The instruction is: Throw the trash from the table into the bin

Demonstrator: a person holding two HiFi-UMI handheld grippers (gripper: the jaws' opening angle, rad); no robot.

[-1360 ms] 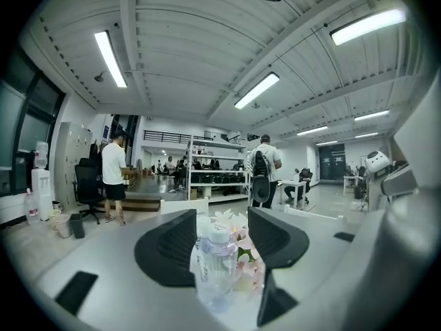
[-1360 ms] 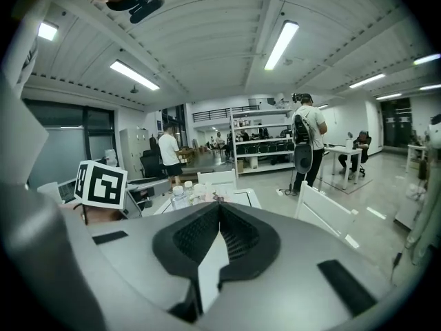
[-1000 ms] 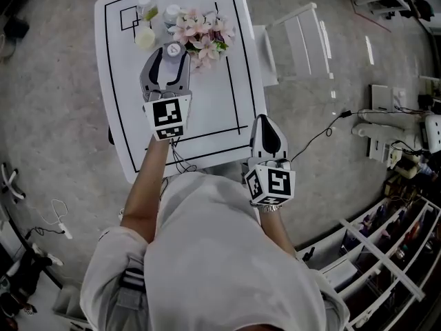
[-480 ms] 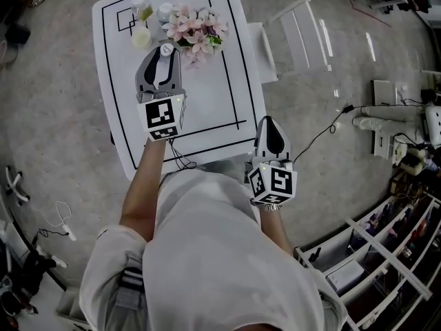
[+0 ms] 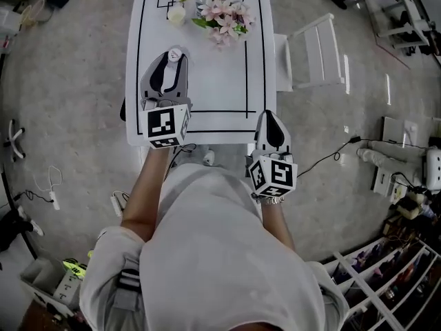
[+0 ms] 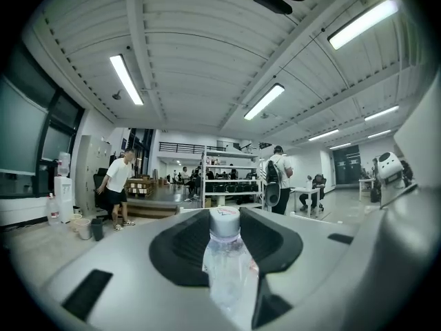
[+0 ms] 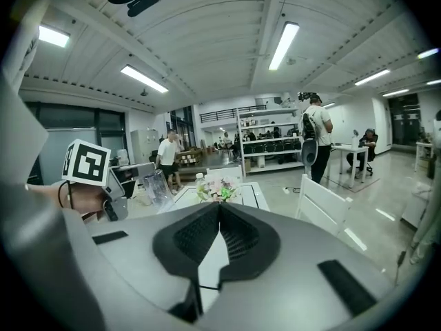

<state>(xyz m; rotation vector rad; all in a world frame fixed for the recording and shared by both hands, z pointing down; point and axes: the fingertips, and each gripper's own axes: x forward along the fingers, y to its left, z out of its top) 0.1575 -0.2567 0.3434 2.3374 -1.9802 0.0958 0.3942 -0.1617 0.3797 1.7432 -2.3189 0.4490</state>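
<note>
Carry step: left gripper (image 5: 169,62), jaws just closed on the clear plastic bottle (image 6: 224,271), holds it over the white table (image 5: 215,81), upper centre-left. Right gripper (image 5: 269,120) is shut and empty. Next move requires locating the bin, which no view shows.

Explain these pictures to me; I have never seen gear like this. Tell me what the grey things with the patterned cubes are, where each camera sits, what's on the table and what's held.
There is no robot here: a person holds a hand-worked two-jaw gripper in each hand. One picture comes from a camera on the person's head, looking down. The other two come from cameras riding on each gripper, looking along its jaws. On the white table stand pink flowers and small containers. The left gripper has just closed its jaws on a clear plastic bottle and holds it. The right gripper is shut and empty.
</note>
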